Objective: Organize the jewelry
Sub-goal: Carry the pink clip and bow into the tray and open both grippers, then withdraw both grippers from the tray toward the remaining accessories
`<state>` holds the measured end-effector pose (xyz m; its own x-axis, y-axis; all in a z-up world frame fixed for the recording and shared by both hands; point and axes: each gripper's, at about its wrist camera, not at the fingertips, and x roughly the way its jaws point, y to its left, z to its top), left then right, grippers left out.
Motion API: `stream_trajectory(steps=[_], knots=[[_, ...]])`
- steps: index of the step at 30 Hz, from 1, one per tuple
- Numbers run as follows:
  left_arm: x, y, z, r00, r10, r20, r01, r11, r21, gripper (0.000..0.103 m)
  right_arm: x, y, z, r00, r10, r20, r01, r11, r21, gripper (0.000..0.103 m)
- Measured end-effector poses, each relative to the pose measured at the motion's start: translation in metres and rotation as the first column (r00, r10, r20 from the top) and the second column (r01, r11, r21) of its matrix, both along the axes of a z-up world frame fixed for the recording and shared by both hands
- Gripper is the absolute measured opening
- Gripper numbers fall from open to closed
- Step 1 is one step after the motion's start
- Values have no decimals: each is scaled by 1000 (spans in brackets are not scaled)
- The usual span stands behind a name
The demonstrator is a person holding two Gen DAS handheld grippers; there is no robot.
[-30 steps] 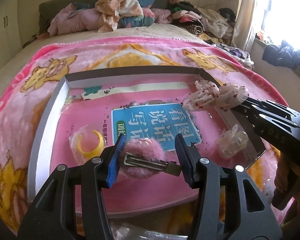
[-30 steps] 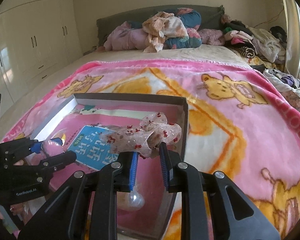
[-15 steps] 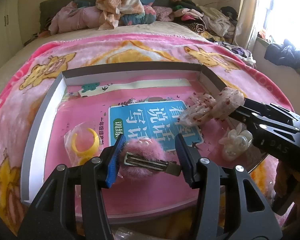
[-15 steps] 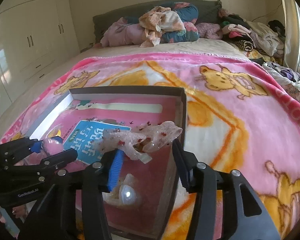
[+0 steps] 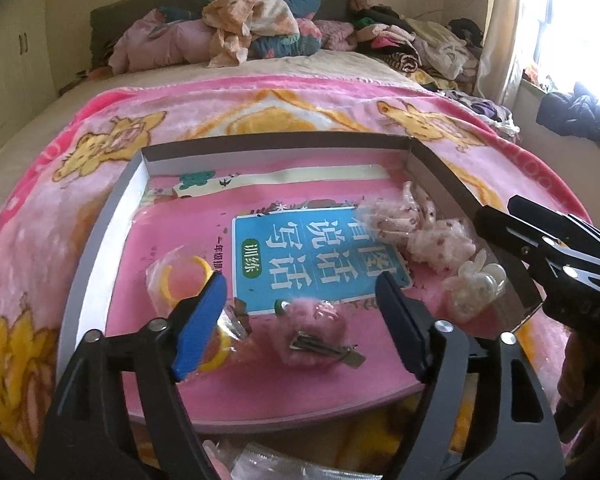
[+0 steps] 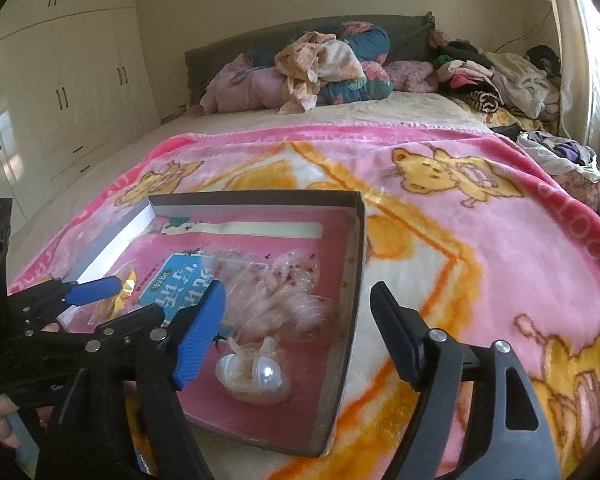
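Cardboard tray [image 5: 100, 240], shallow and grey-walled, fills the middle of my left view. On its glossy pink liner lie a fuzzy pink hair clip [image 5: 316, 336], a sheer speckled bow [image 5: 416, 232], a pearly clip [image 5: 476, 284] and a yellow ring [image 5: 188, 280]. My left gripper [image 5: 300, 308] and right gripper [image 6: 296, 328] have just opened wide, pads touching nothing.

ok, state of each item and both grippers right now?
left gripper: open, jaws just opened, nothing held
right gripper: open, jaws just opened, nothing held
pink fluffy hair clip: released, lying in box
sheer dotted bow: released, lying in box
pearl hair clip: lying in box, bagged
yellow ring: lying in box, bagged
box: open, on blanket
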<state>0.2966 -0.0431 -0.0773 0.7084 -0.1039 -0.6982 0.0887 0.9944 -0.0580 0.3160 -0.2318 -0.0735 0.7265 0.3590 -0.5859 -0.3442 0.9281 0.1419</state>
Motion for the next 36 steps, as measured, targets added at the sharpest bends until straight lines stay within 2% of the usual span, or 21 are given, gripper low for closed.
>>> stream_trajectory(steps=[4,7,9,14,19,36], knots=[[-5,3,3,1000,11,13,-11,1000,5,74,-7,-4,3,999,-18,28,19,1000,-15,79],[-9,4,7,1000,17,26,-17,1000,0,80,-12,-8,5,999,-30,38,31,999,-17,81],[-13,6,10,999,23,36,-23,1000,-9,88,-17,-11,6,998,-39,46,40,999,-17,82],[-23,11,17,997,43,58,-42,999,-28,91,-30,-17,13,996,-57,72,58,998,-22,85],[-35,15,22,995,54,80,-50,998,-46,91,-43,-21,19,992,-74,98,77,997,-22,89],[-78,39,36,989,75,129,-60,991,-116,91,-85,-27,18,991,-94,97,95,995,-3,89]])
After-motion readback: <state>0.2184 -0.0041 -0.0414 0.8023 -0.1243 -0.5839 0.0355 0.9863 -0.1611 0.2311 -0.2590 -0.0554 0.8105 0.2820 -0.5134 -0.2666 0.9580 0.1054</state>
